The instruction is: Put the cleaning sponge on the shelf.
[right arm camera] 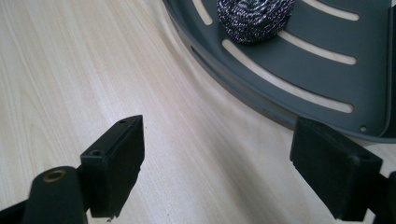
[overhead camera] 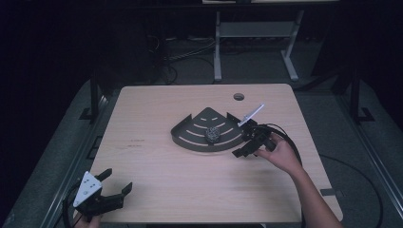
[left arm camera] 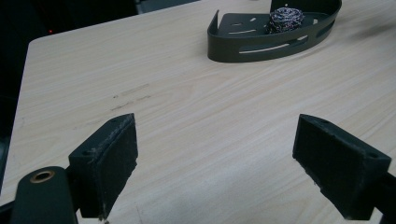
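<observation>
Two grippers, one tray and one scouring ball are on or over the surface. Nearest, at the front left corner, the left gripper [overhead camera: 115, 182] sits in a hand at the surface's edge, its jaws spread wide with only bare wood between them; one grey three-cornered plate [overhead camera: 87, 188] rides on top of it. Farther in and to the right, the right gripper [overhead camera: 245, 145] is held by the person's right hand [overhead camera: 278, 152], jaws likewise spread and holding nothing, just beside the curved front rim of the tray.

The single dark fan-shaped tray [overhead camera: 190, 140] lies near the middle of the surface, its floor cut with curved slots. One steel-wool scouring ball [overhead camera: 212, 134] rests inside it, toward the curved wall.

The surface [overhead camera: 157, 156] is pale wood grain with rounded corners, a few faint dark scuff marks [overhead camera: 135, 142] on its left half and one round cable hole [overhead camera: 238, 97] near the far edge. Beyond it the room is dark: a grey floor, loose cables [overhead camera: 190, 54] and the pale metal legs of another table [overhead camera: 217, 45]. No writing or label can be read.
</observation>
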Demonstrator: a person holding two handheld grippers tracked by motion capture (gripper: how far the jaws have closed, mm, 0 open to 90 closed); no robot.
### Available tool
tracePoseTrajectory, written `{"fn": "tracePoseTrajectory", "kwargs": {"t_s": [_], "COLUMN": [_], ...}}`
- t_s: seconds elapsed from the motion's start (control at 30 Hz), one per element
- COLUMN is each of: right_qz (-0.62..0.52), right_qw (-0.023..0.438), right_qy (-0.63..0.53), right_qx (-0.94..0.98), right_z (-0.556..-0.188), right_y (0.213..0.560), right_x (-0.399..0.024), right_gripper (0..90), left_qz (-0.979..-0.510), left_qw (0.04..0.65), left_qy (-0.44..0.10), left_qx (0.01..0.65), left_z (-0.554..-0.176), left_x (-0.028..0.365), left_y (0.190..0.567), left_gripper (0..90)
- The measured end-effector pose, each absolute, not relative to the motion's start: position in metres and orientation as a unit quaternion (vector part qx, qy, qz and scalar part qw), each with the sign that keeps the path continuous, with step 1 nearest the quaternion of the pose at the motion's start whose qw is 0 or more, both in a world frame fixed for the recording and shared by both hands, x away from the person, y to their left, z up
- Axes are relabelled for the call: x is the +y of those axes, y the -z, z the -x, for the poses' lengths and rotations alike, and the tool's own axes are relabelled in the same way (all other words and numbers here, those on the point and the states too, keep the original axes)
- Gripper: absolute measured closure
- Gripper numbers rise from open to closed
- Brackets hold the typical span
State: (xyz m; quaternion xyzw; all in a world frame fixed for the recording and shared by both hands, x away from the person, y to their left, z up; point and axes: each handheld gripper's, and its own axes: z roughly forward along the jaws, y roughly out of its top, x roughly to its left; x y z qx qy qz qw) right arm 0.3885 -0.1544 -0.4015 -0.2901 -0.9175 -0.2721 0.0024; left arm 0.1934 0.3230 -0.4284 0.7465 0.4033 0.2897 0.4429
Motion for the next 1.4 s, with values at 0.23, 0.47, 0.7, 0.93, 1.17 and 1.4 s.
{"fn": "tracePoseTrajectory", "kwargs": {"t_s": [0.23,0.47,0.7,0.93,1.17,1.4], "right_qz": [0.291,0.294,0.294,0.293,0.295,0.297], "right_qw": [0.003,0.004,0.002,0.002,0.004,0.005], "right_qy": [0.273,0.273,0.272,0.272,0.274,0.276], "right_qx": [-0.917,-0.916,-0.916,-0.917,-0.916,-0.914], "right_z": [-0.381,-0.373,-0.365,-0.356,-0.348,-0.340], "right_y": [0.406,0.411,0.414,0.417,0.422,0.428], "right_x": [-0.160,-0.167,-0.174,-0.179,-0.184,-0.188], "right_gripper": [17.3,17.3,17.3,17.3,17.2,17.2], "left_qz": [-0.747,-0.747,-0.747,-0.747,-0.747,-0.748], "left_qw": [0.442,0.442,0.441,0.441,0.441,0.441], "left_qy": [-0.290,-0.290,-0.290,-0.290,-0.290,-0.289], "left_qx": [0.403,0.403,0.404,0.404,0.404,0.403], "left_z": [-0.193,-0.193,-0.193,-0.193,-0.193,-0.193], "left_x": [0.323,0.323,0.323,0.323,0.322,0.321], "left_y": [0.429,0.429,0.429,0.429,0.429,0.429], "left_gripper": [13.3,13.3,13.2,13.2,13.3,13.3]}}
